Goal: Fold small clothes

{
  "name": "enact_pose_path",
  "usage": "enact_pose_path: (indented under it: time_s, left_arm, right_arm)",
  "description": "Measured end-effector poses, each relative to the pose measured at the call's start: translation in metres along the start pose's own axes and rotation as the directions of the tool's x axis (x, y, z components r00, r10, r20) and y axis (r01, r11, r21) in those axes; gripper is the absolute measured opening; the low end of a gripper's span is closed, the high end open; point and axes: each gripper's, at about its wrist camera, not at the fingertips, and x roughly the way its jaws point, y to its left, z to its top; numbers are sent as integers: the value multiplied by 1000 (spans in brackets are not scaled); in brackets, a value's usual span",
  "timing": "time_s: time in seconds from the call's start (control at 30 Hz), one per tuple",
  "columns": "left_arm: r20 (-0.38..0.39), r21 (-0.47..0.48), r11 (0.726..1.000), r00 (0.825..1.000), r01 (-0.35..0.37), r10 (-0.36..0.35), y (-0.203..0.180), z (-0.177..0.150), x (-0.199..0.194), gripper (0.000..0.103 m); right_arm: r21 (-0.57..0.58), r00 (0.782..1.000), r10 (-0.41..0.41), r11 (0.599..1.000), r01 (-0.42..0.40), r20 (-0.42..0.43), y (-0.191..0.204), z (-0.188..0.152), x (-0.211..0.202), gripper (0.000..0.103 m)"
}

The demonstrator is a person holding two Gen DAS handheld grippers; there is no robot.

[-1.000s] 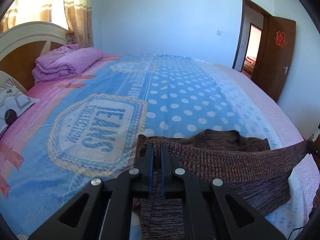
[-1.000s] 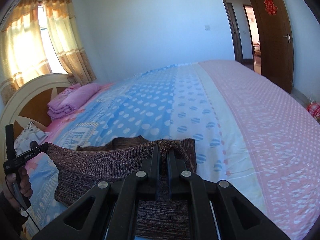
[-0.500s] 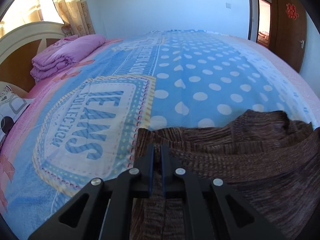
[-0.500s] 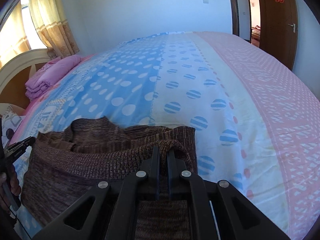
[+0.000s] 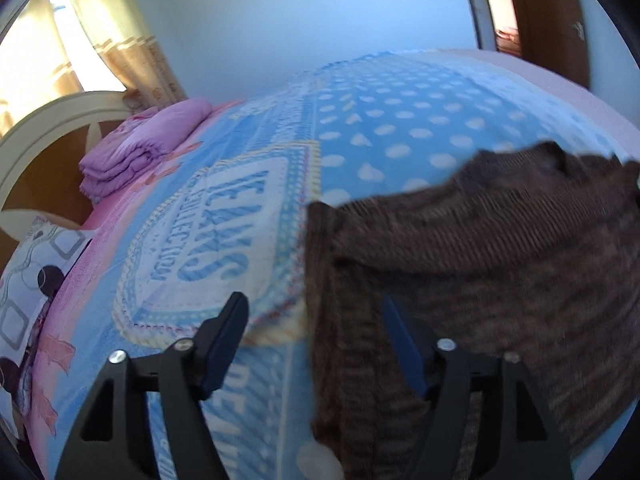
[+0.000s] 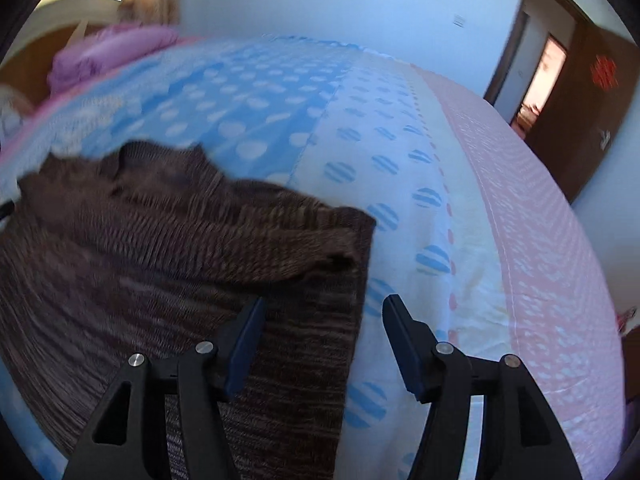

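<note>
Here a ribbed brown knit sweater point(image 5: 500, 248) lies folded over itself on the soft polka-dot blue bedspread point(image 5: 400, 128). The left gripper point(image 5: 316, 320) tilts down over the sweater's left edge, jaws opening and pads off the knit. The right gripper point(image 6: 324, 320) tilts over its right edge, likewise opening.

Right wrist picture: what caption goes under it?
Right gripper opening over the brown knitted garment on the bed.
</note>
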Motion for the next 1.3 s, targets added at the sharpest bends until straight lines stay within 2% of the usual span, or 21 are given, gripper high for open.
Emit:
enact_pose_path:
  time_s: [0.07,0.13,0.27,0.43,0.53,0.63,0.77,0.83,0.93,1.03,1.13,1.23,1.3]
  left_arm:
    - [2,68,997,1000,-24,24,-14,1,6,87]
    - [2,111,991,997,-78,79,-25,10,18,87]
    - [12,49,988,989,-146,146,-15,39,30,87]
    - [-47,-44,982,983,-182,180,13,60,57,90]
    - [-67,-56,987,987,-152,148,22,52,56,90]
    - [-56,-60,991,992,-116,113,27,34,37,90]
    - [-36,-124,992,999,-2,-3,41,-3,-7,90]
    - [-31,-149,988,999,26,-31,47,-18,-22,90]
    - [-33,-187,982,999,-4,-2,53,-31,-32,90]
    - [-56,-191,982,998,8,-19,49,-31,-25,90]
    - [-87,-216,976,994,40,-60,37,-31,-20,90]
    - [-84,-256,960,987,113,-138,27,-39,-28,80]
    - [-84,-256,958,984,130,-156,21,-47,-34,77]
  right_arm:
    - [-71,999,-42,997,42,0,13,3,3,62]
    - [-111,997,-74,991,73,1,22,13,11,62]
    - [-77,995,-99,992,101,28,16,48,19,62]
    - [-16,990,-132,991,133,52,3,76,24,62]
    - [20,994,-104,995,103,45,-4,70,20,62]
    - [58,998,-55,997,53,39,-12,50,7,62]
    - [160,994,84,983,-93,63,-34,6,-30,62]
    - [191,990,123,972,-134,72,-39,-16,-46,62]
    - [193,988,137,970,-149,74,-38,-42,-63,62]
    - [175,986,143,972,-156,85,-30,-58,-77,62]
    - [175,982,163,968,-178,98,-22,-66,-85,62]
    - [197,973,199,956,-219,119,-20,-80,-95,62]
    - [206,970,209,951,-232,128,-20,-90,-101,62]
